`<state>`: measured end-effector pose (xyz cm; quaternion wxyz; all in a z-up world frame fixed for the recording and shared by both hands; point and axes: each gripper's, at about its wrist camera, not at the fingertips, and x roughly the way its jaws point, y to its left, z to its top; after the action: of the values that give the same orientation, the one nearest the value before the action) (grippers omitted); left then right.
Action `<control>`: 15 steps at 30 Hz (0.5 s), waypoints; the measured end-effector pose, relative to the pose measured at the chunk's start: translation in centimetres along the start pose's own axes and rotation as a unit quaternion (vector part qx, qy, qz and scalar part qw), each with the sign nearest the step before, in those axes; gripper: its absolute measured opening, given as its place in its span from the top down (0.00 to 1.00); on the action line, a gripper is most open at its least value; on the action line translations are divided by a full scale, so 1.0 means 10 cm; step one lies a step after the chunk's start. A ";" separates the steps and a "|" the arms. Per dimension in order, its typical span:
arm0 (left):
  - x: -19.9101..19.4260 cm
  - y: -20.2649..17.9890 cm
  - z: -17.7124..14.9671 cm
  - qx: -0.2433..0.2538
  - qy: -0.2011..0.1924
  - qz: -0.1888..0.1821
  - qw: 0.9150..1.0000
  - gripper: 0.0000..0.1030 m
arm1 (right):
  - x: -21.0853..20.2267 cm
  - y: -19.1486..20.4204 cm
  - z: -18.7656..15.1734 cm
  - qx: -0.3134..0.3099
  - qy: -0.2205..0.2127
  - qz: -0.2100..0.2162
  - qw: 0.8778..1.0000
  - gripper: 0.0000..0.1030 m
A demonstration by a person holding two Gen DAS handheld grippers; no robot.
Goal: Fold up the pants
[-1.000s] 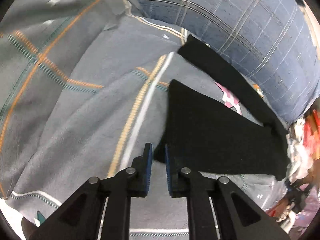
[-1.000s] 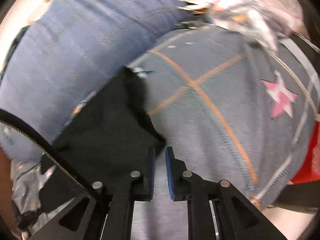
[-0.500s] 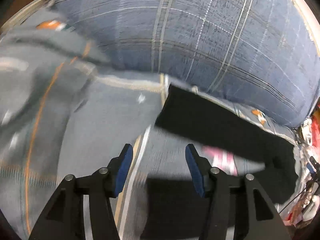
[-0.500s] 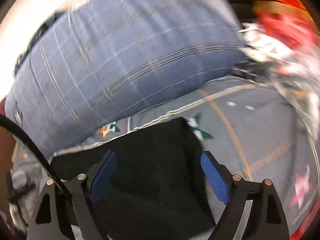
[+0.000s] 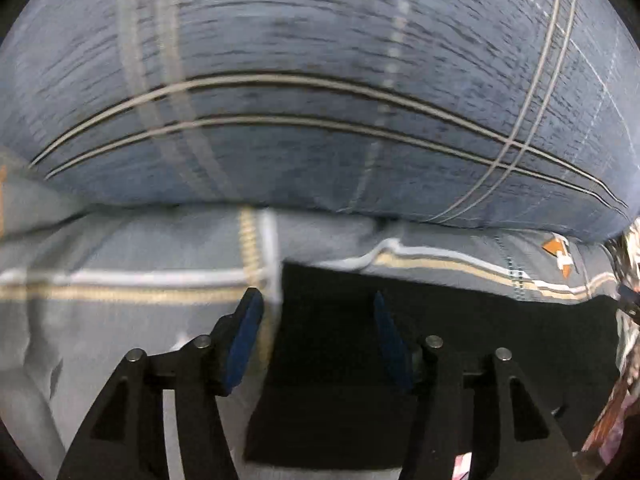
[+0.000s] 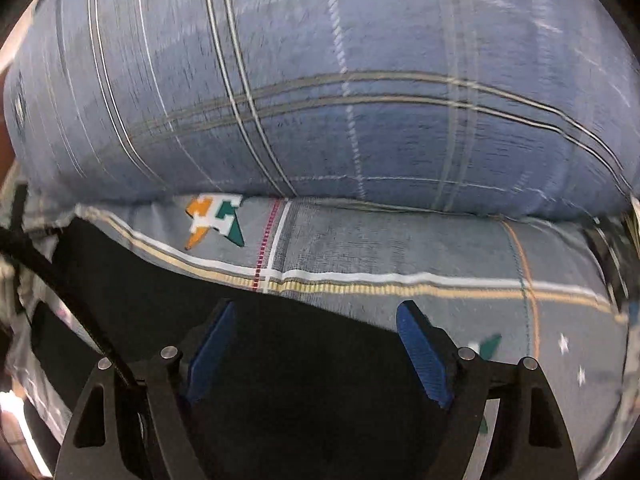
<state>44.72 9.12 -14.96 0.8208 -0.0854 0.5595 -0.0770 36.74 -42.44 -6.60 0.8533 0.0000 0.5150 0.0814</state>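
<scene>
The black pants lie flat on the grey striped bedsheet, their far edge close to the pillow. My left gripper hangs over the pants' left corner. Its jaws are opening, and the blue pads press on nothing. In the right wrist view the pants fill the lower part of the frame. My right gripper hangs over their far edge. It stands wide with its jaws closing a little, and the cloth lies under them, not gripped.
A big blue plaid pillow lies across the far side, right behind the pants, and fills the top of the right wrist view too. A black cable runs along the left. Blurred clutter sits at the right edge.
Both grippers were shut on the pants' edges and have opened and let go. Both moved toward the pillow, and the pants now lie flat before it.
</scene>
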 end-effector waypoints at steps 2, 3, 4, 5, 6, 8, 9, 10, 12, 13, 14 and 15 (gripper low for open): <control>0.02 -0.06 0.03 0.012 -0.002 -0.009 1.000 0.39 | 0.16 0.11 0.02 -0.024 0.019 0.003 1.000 0.19; 0.04 -0.08 0.04 0.019 -0.002 -0.011 1.000 0.35 | 0.22 0.17 0.02 -0.036 0.026 0.006 0.999 0.20; 0.06 -0.12 0.04 0.027 -0.004 -0.011 1.000 0.34 | 0.28 0.23 0.01 -0.049 0.031 0.007 0.998 0.20; 0.07 -0.17 0.03 0.039 -0.004 -0.005 0.999 0.34 | 0.38 0.29 0.01 -0.063 0.040 0.006 0.997 0.20; 0.08 -0.21 0.02 0.053 -0.003 0.007 0.999 0.38 | 0.44 0.32 0.00 -0.067 0.045 0.005 0.997 0.20; 0.04 -0.29 -0.02 0.077 -0.009 0.019 0.997 0.77 | 0.56 0.35 -0.03 -0.066 0.058 0.002 0.996 0.24; 0.02 -0.29 -0.03 0.076 -0.006 0.006 0.997 0.87 | 0.55 0.38 -0.03 -0.062 0.048 0.000 0.997 0.44; -0.04 -0.30 -0.04 0.077 -0.014 0.005 0.997 0.88 | 0.52 0.40 -0.04 -0.055 0.042 0.011 0.997 0.63; -0.13 -0.32 -0.06 0.084 -0.028 0.011 0.996 0.88 | 0.48 0.46 -0.06 -0.051 0.036 0.006 0.998 0.83; -0.16 -0.33 -0.06 0.083 -0.034 0.014 0.996 0.88 | 0.46 0.48 -0.08 -0.054 0.033 0.000 0.998 0.85; -0.21 -0.33 -0.07 0.079 -0.040 0.019 0.996 0.88 | 0.45 0.51 -0.09 -0.057 0.031 -0.005 0.998 0.87; -0.24 -0.33 -0.07 0.076 -0.045 0.020 0.996 0.88 | 0.41 0.54 -0.10 -0.057 0.026 -0.012 0.998 0.88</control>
<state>43.04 6.36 -12.28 0.8509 -0.0150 0.5157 -0.0993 36.98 -36.63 -10.23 0.8394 -0.0572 0.5311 0.1002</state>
